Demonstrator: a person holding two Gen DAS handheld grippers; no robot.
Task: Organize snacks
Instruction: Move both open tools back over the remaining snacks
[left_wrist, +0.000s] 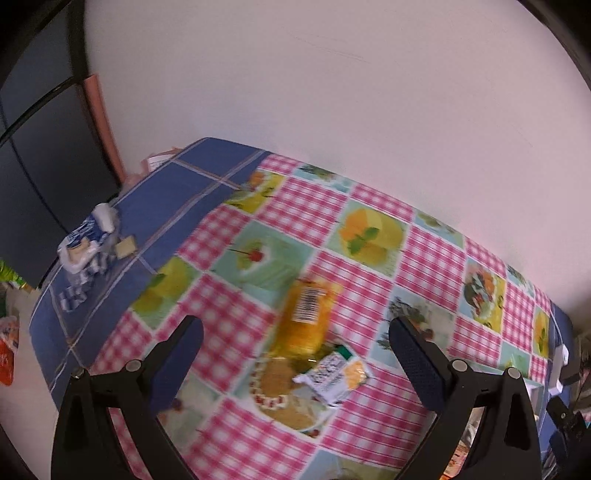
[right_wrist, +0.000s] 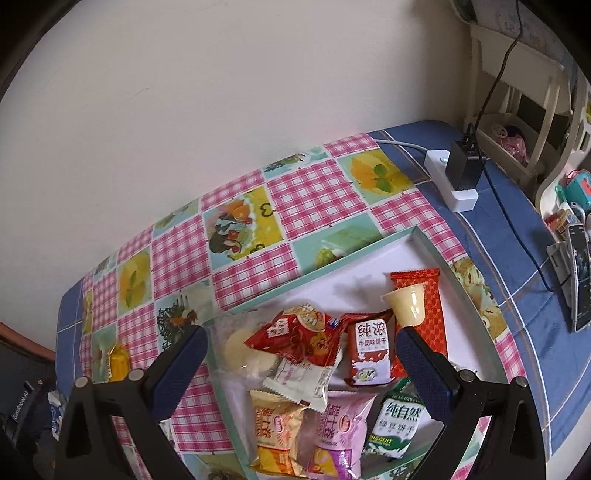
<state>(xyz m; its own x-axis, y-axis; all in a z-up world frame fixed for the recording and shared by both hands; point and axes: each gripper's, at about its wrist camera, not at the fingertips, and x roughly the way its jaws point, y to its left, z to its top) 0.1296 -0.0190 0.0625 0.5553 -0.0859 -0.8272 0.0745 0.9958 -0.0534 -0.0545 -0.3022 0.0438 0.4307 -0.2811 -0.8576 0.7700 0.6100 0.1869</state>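
My left gripper (left_wrist: 295, 354) hangs spread wide and empty above the checked tablecloth (left_wrist: 424, 258), its two blue-padded fingers (left_wrist: 417, 354) flanking, in the wrist view, a yellow packet with a barcode (left_wrist: 304, 314) that lies flat on the cloth; whether the pads are level with it or above it I cannot tell. Just nearer to me than that packet, touching or overlapping its near end, lies a small green-and-yellow sachet (left_wrist: 336, 373). Far off to the left of the packet, on the blue border of the cloth, sits a crumpled blue-and-white wrapper (left_wrist: 86, 247) with a loose biscuit (left_wrist: 125, 246) beside it. My right gripper (right_wrist: 299, 354) is likewise released, holding nothing, poised over the white tray (right_wrist: 369, 258) with the mint-green rim, where the sorted snacks lie: a red crinkled pouch (right_wrist: 299, 334), a red-and-white milk biscuit pack (right_wrist: 371, 354), a pale jelly cup (right_wrist: 406, 306) resting on a long red wrapper (right_wrist: 428, 302), a clear bag of round crackers (right_wrist: 240, 350), a gold packet (right_wrist: 275, 432), a pink packet (right_wrist: 340, 432) and a green biscuit pack (right_wrist: 393, 424). Beyond the tray's far right corner stands a white power strip (right_wrist: 461, 192) with a black charger plugged in.
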